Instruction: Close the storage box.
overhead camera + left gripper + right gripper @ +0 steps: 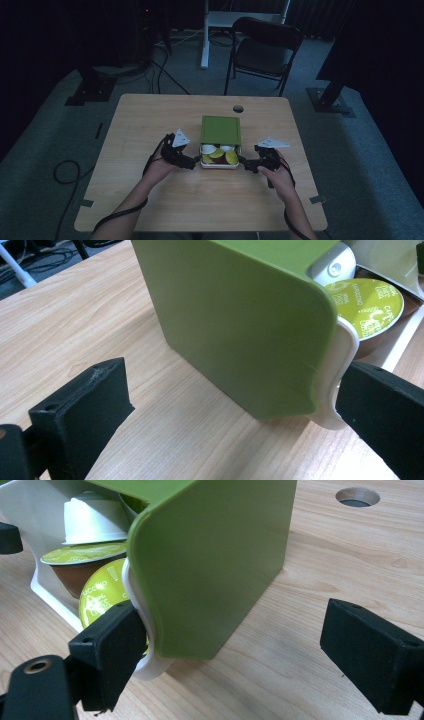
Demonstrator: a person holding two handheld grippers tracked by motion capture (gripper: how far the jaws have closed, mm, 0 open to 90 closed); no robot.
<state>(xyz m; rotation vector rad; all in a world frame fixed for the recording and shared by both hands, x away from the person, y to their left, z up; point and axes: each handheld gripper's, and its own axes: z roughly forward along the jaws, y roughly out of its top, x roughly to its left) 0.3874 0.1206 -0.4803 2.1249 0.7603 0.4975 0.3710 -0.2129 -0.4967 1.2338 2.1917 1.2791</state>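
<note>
A green box (220, 130) with a white pull-out tray (219, 164) lies flat at the centre of the wooden counter (150, 120), its open end toward six o'clock. Coffee capsules (218, 153), white and lime-lidded, show in the drawn-out tray. The left gripper (192, 162) sits at nine o'clock of the tray, jaws spread wide, one jaw against the tray's white rim. The right gripper (245, 162) sits at three o'clock, jaws equally wide, one jaw touching the rim; neither clamps anything. A folding chair (262, 50) stands beyond the counter at twelve o'clock.
</note>
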